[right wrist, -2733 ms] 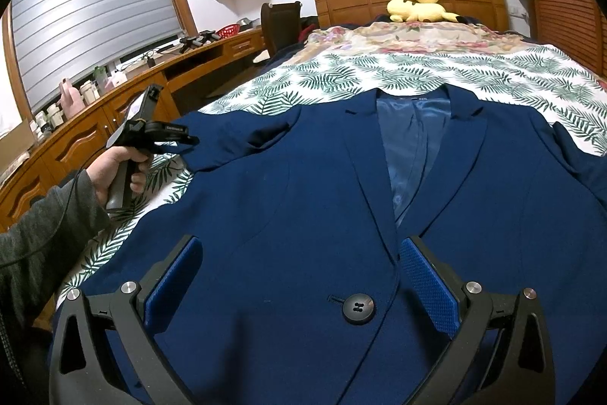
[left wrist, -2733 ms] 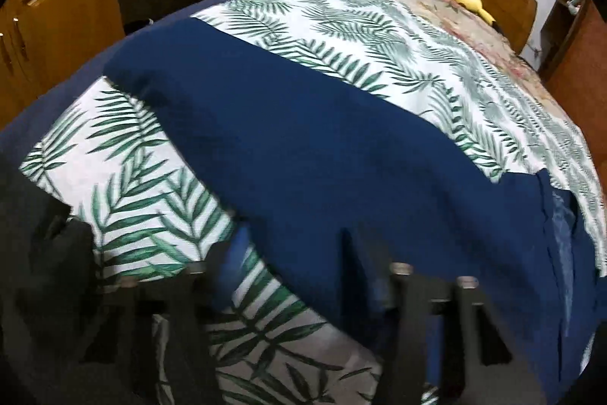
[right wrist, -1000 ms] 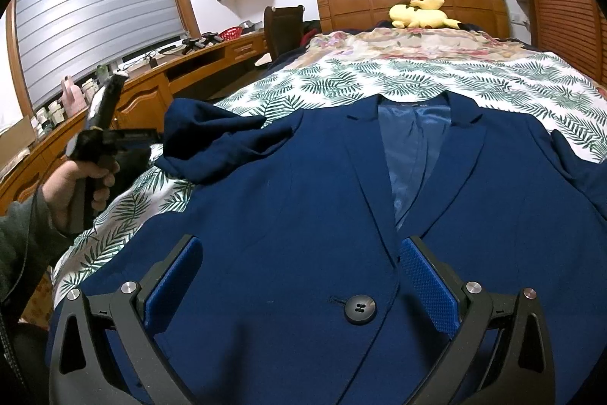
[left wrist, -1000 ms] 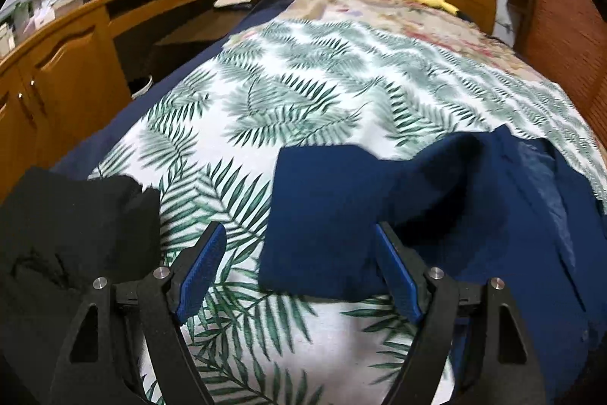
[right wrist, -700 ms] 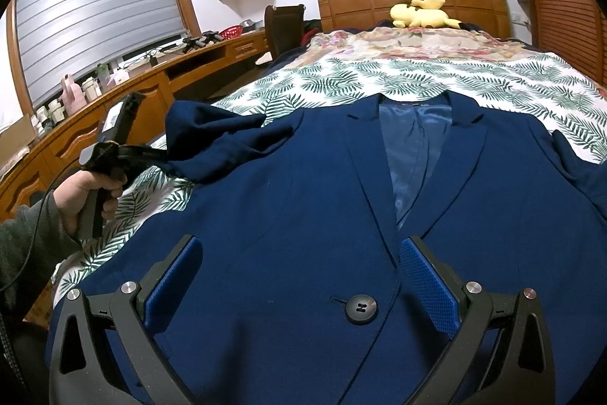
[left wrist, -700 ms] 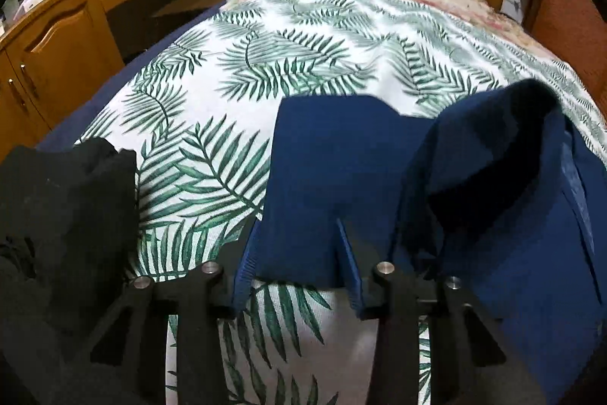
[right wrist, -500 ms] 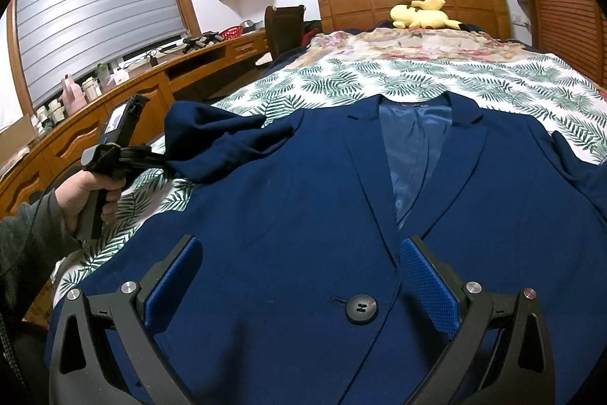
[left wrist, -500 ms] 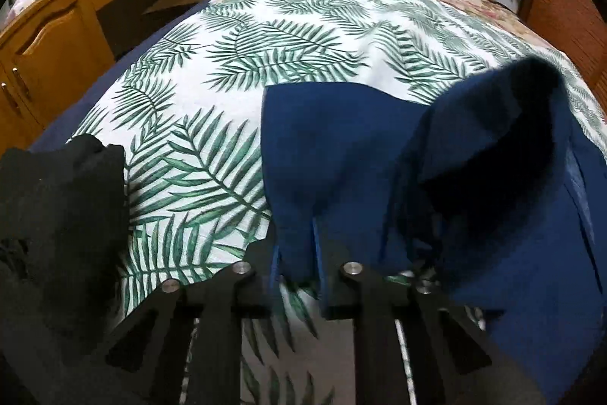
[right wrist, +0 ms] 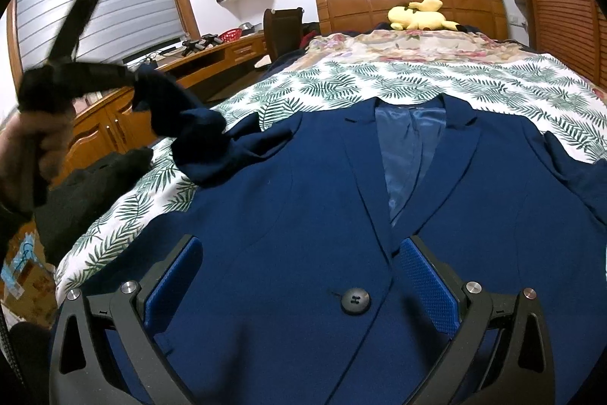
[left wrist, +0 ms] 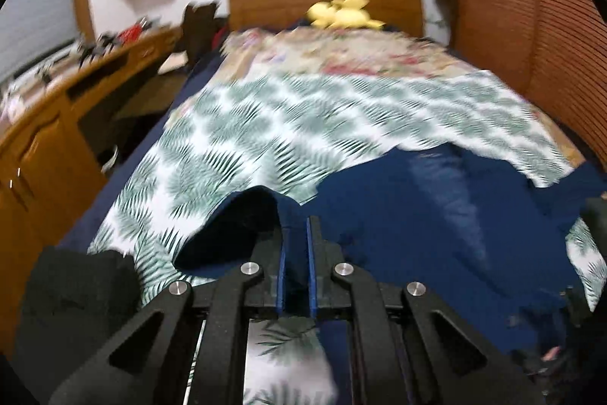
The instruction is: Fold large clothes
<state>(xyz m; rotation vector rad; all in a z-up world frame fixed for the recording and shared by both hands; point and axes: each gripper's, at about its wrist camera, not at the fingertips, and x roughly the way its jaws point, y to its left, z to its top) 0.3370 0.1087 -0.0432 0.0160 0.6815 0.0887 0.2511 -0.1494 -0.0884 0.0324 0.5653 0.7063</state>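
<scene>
Navy and soft, the jacket [left wrist: 447,234] sprawls across the fern-print bed [left wrist: 265,124] in the left wrist view, its limp sleeve [left wrist: 242,226] clamped at the cuff by the left tongs [left wrist: 295,234], whose jaws have just been closing. From the right wrist view, the right tongs [right wrist: 299,276] hang wide apart over the near hem beside the button [right wrist: 356,299], gripping nothing; the light cloth looks best taken by cuffs and hem.

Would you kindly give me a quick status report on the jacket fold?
Left gripper just closed on the sleeve, lifted clear. Right gripper open over the navy jacket, flat on the bed. Nothing blocking.
</scene>
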